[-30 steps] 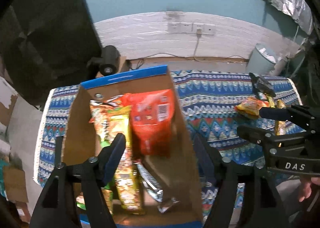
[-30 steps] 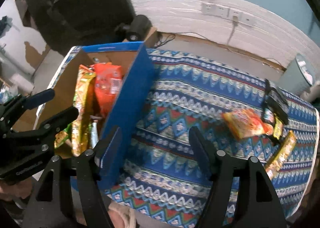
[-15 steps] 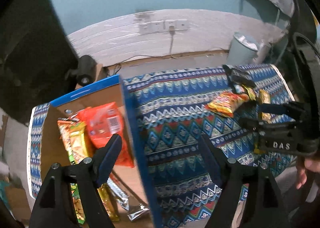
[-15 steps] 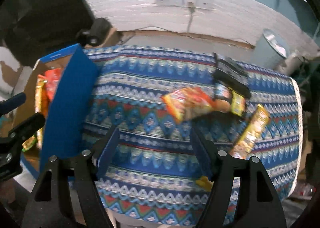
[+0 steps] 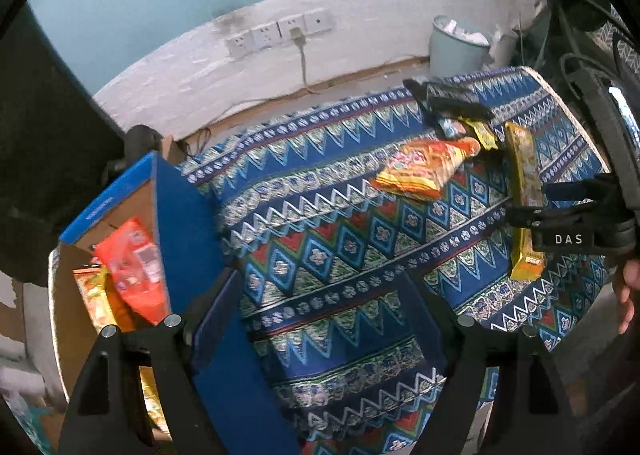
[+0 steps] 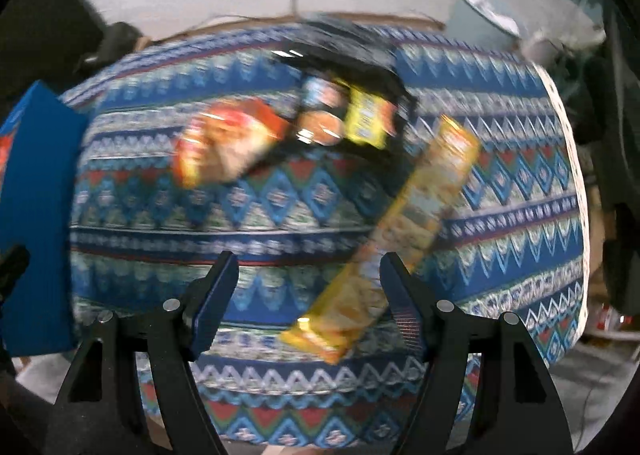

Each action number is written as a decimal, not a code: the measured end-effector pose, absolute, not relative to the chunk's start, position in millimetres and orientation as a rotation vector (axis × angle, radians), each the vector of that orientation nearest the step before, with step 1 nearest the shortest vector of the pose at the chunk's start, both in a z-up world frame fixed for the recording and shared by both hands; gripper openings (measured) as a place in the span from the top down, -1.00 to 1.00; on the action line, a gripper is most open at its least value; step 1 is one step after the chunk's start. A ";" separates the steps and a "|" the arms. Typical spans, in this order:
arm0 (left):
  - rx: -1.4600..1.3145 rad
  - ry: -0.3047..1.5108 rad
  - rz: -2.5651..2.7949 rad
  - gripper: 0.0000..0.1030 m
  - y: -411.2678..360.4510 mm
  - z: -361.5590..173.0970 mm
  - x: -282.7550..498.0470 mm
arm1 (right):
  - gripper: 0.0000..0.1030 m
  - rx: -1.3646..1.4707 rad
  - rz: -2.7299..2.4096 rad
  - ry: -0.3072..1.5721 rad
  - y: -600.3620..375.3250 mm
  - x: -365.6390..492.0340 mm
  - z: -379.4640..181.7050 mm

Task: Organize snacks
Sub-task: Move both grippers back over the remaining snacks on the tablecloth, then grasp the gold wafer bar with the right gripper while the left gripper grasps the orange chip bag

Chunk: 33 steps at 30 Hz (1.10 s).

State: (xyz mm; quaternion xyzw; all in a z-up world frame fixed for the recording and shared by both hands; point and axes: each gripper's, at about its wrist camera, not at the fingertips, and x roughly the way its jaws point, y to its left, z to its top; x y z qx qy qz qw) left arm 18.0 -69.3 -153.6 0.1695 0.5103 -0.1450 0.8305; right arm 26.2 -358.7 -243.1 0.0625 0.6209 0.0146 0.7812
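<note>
A blue cardboard box [image 5: 180, 215] stands at the table's left end and holds a red packet [image 5: 132, 263] and other snack packets. On the patterned cloth lie an orange chip bag [image 5: 424, 169], a long yellow packet [image 5: 524, 191] and a black packet with small snacks [image 5: 452, 103]. My left gripper [image 5: 324, 319] is open and empty over the cloth beside the box. My right gripper [image 6: 308, 287] is open and empty, right above the near end of the long yellow packet [image 6: 400, 227]. The orange bag [image 6: 224, 143] lies further back. The right gripper also shows in the left wrist view [image 5: 532, 203].
A grey waste bin [image 5: 456, 43] stands behind the table's right end. Wall sockets with a cable [image 5: 280, 33] are on the white wall. Dark equipment stands at the far right. The box's blue wall [image 6: 32, 191] is at the left of the right wrist view.
Both grippers have swung right, away from the box. The right gripper has come close over the long yellow packet; its view is blurred by motion. Both stay open.
</note>
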 end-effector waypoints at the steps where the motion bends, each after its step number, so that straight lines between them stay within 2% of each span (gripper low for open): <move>1: 0.364 1.090 -0.312 -0.58 -72.3 -156.8 19.1 | -0.40 0.137 0.015 1.354 -363.4 25.9 -249.1; 14: 0.407 1.137 -0.335 -0.58 -96.9 -184.2 36.1 | -0.39 0.138 -0.031 1.459 -385.2 20.1 -305.0; 15: 0.396 1.142 -0.340 -0.58 -98.2 -184.7 37.7 | -0.35 0.128 -0.032 1.462 -388.0 18.7 -307.5; 17: 0.374 1.150 -0.346 -0.58 -100.8 -185.0 42.0 | -0.05 0.122 -0.034 1.466 -396.4 15.7 -312.5; 25: 0.309 1.145 -0.366 -0.58 -118.5 -179.4 69.4 | 0.29 0.166 -0.063 1.445 -444.6 -0.2 -317.5; 31: 0.311 1.145 -0.402 -0.58 -135.9 -182.1 87.1 | 0.34 0.186 -0.103 1.427 -489.3 -7.9 -322.3; 33: 0.334 1.138 -0.432 -0.58 -144.8 -183.7 90.2 | 0.26 0.215 -0.098 1.417 -500.3 -10.0 -322.9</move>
